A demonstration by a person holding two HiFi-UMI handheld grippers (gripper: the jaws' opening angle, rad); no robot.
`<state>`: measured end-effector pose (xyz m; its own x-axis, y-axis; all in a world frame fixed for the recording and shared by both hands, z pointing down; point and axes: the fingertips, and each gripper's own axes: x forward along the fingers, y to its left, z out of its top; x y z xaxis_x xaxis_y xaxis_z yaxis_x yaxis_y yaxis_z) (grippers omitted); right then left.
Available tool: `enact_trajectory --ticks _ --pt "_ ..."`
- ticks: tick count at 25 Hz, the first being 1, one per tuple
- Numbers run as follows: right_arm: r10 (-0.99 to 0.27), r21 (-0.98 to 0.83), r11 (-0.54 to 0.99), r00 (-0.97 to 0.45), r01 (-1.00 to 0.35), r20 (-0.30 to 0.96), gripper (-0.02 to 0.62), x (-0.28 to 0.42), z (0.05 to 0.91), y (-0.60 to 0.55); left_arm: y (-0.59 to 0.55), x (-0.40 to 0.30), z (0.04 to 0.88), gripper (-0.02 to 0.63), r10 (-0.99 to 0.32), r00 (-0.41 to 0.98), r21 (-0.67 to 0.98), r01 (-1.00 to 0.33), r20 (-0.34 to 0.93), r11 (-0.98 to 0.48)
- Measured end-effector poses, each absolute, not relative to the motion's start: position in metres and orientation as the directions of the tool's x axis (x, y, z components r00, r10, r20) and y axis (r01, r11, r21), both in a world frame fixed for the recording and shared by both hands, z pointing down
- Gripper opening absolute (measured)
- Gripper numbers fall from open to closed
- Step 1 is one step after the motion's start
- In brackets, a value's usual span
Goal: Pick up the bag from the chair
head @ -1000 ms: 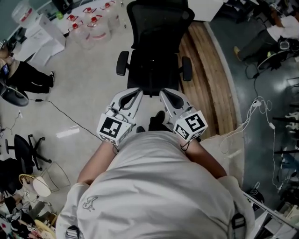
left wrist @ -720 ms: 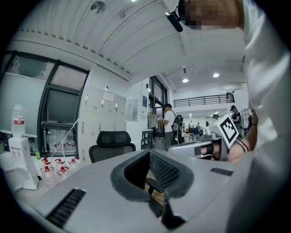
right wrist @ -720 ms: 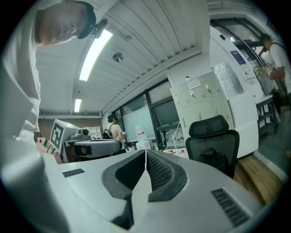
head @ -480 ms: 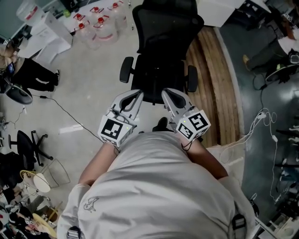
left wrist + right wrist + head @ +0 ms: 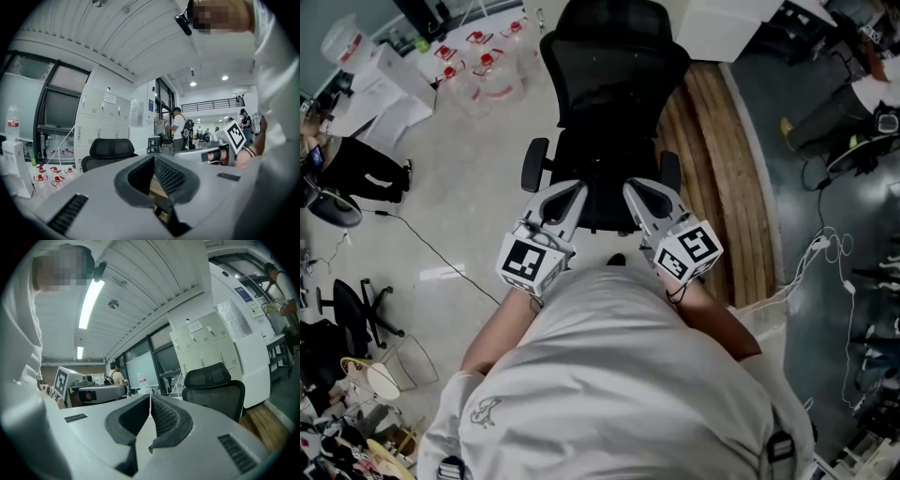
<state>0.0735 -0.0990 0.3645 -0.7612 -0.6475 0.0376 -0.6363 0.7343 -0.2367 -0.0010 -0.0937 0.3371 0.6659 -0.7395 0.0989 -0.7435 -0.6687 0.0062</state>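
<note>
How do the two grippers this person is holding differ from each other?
The left gripper slants in toward the right, while the right gripper slants in toward the left, so they mirror each other. The left cube shows a different black-and-white pattern from the right cube. Pale floor lies beside the left gripper, a wooden strip beside the right. Both are pale grey, shut, empty and aimed at the black chair.

1. You're in an open-plan office or lab workspace.
2. Ahead of your left gripper (image 5: pixel 572 190): a black office chair (image 5: pixel 609 112), grey lockers (image 5: pixel 101 126), bottled water (image 5: pixel 483 61) and a person (image 5: pixel 179 131) standing at a workstation.
3. Beyond your right gripper (image 5: pixel 635 190): glass partitions (image 5: pixel 159 357), with strip lighting (image 5: pixel 91 298) overhead.
</note>
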Motion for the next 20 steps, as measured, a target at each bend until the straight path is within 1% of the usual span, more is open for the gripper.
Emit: enact_trajectory --ticks 7,14,20 --pt "-0.643 -0.253 0.732 -0.765 -0.632 0.05 0.035 0.077 0.37 -0.122 -0.12 0.001 0.348 0.008 -0.738 0.665 0.029 -0.745 0.117 -0.666" --pt "-0.673 -0.277 0.697 -0.737 -0.661 0.063 0.035 0.069 0.374 -0.147 -0.149 -0.004 0.347 0.008 -0.708 0.697 0.023 -0.714 0.111 -0.699" --pt "-0.705 -0.275 0.665 -0.705 -0.694 0.075 0.035 0.04 0.378 -0.172 -0.176 -0.035 0.351 0.008 -0.68 0.726 0.042 -0.686 0.099 -0.726"
